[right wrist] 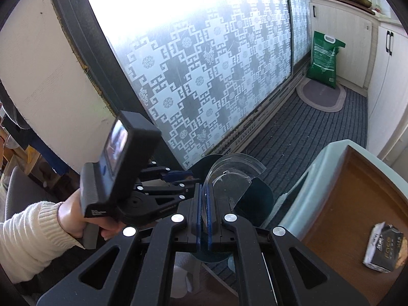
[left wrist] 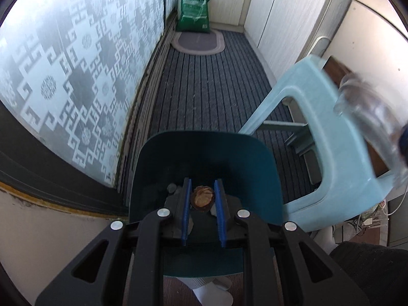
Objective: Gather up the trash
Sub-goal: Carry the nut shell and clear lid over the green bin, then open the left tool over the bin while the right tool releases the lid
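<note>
My left gripper (left wrist: pixel 202 191) points down into the dark teal bin (left wrist: pixel 204 158), its blue pads standing apart on either side of a brown nutshell (left wrist: pixel 202 196); whether the pads touch the shell cannot be told. My right gripper (right wrist: pixel 203 196) is clamped on the rim of a clear plastic cup (right wrist: pixel 230 178), held tilted over the bin (right wrist: pixel 257 196). Only the left view shows the shell and the bin's interior; there the cup (left wrist: pixel 367 117) appears as a blur at the right edge. Only the right view shows my left hand (right wrist: pixel 76 219) on its handle and a crumpled black packet (right wrist: pixel 383 247) lying on the brown stool top (right wrist: pixel 352 193).
</note>
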Demonstrator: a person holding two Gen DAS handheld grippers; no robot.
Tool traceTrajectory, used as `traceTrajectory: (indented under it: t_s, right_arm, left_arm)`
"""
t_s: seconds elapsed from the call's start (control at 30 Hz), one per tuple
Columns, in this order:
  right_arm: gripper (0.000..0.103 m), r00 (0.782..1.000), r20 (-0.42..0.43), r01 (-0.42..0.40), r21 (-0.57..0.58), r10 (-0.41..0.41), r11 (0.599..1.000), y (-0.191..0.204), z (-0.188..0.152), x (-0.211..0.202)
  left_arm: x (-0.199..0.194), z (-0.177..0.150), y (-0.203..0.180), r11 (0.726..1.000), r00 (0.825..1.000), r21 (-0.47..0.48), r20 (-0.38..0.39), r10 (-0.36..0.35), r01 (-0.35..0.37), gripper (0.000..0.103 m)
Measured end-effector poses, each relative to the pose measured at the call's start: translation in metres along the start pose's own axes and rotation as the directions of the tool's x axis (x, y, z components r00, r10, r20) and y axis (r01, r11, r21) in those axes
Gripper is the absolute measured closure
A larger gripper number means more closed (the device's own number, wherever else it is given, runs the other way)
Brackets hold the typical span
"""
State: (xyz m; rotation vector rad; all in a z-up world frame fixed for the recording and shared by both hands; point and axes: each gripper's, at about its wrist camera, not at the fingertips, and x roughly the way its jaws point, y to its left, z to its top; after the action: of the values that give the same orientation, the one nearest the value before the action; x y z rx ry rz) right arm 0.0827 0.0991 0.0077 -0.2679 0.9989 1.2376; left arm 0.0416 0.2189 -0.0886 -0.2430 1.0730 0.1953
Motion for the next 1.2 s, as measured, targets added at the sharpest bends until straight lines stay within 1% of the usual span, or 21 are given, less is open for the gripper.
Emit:
traceTrajectory:
  t_s: [0.17, 0.3, 0.33, 0.4, 0.43, 0.5, 0.63, 0.73, 0.83, 0.97, 1.07, 1.2]
  right_arm:
    - [0.1, 1.0, -0.028, -0.004, -0.004, 0.004, 1.0, 0.005, 0.0, 0.015]
    - [0.1, 0.999, -0.054, -0.002, 0.007, 0.002, 1.0, 0.004, 0.0, 0.027]
    - [0.1, 0.998, -0.061, 0.002, 0.009, -0.002, 1.0, 0.003, 0.0, 0.031]
    - [0.1, 0.997, -0.081, 0.012, 0.013, -0.011, 1.0, 0.002, -0.002, 0.038]
    - [0.1, 0.996, -0.089, 0.014, 0.014, -0.013, 1.0, 0.002, -0.002, 0.041]
    - [0.1, 0.994, -0.108, 0.023, 0.013, -0.022, 1.0, 0.002, -0.004, 0.05]
    - [0.1, 0.99, -0.136, 0.044, -0.005, -0.044, 0.999, 0.004, -0.007, 0.063]
    - [0.1, 0.988, -0.148, 0.043, -0.008, -0.044, 0.999, 0.006, -0.009, 0.071]
    - [0.1, 0.985, -0.165, 0.045, -0.015, -0.047, 0.999, 0.007, -0.011, 0.08]
    - [0.1, 0.98, -0.19, 0.062, -0.034, -0.067, 0.998, 0.012, -0.016, 0.095]
    - [0.1, 0.977, -0.202, 0.065, -0.031, -0.07, 0.997, 0.013, -0.02, 0.105]
    - [0.1, 0.967, -0.244, 0.072, -0.035, -0.078, 0.997, 0.014, -0.027, 0.126]
  left_arm:
    - [0.032, -0.013, 0.007, 1.0, 0.996, 0.007, -0.088, 0.008, -0.008, 0.083]
    - [0.051, -0.019, 0.009, 1.0, 0.99, 0.018, -0.14, 0.022, -0.019, 0.083]
    - [0.054, -0.02, 0.011, 1.0, 0.989, 0.018, -0.147, 0.026, -0.024, 0.081]
    - [0.058, -0.023, 0.014, 0.999, 0.986, 0.02, -0.162, 0.037, -0.034, 0.075]
    - [0.059, -0.024, 0.016, 0.999, 0.986, 0.018, -0.164, 0.042, -0.039, 0.073]
    - [0.059, -0.026, 0.018, 0.999, 0.985, 0.016, -0.162, 0.052, -0.05, 0.073]
    - [0.042, -0.021, 0.021, 0.999, 0.994, 0.006, -0.101, 0.045, -0.045, 0.073]
    - [0.023, -0.015, 0.022, 0.999, 0.999, 0.004, -0.032, 0.042, -0.042, 0.076]
    - [0.003, -0.008, 0.021, 0.999, 0.999, -0.006, 0.034, 0.032, -0.032, 0.08]
    - [-0.031, 0.0, 0.025, 0.999, 0.991, -0.033, 0.129, 0.022, -0.018, 0.085]
    - [-0.058, 0.005, 0.029, 0.998, 0.978, -0.058, 0.208, 0.027, -0.015, 0.086]
    - [-0.086, 0.008, 0.034, 0.996, 0.959, -0.086, 0.284, 0.02, 0.005, 0.086]
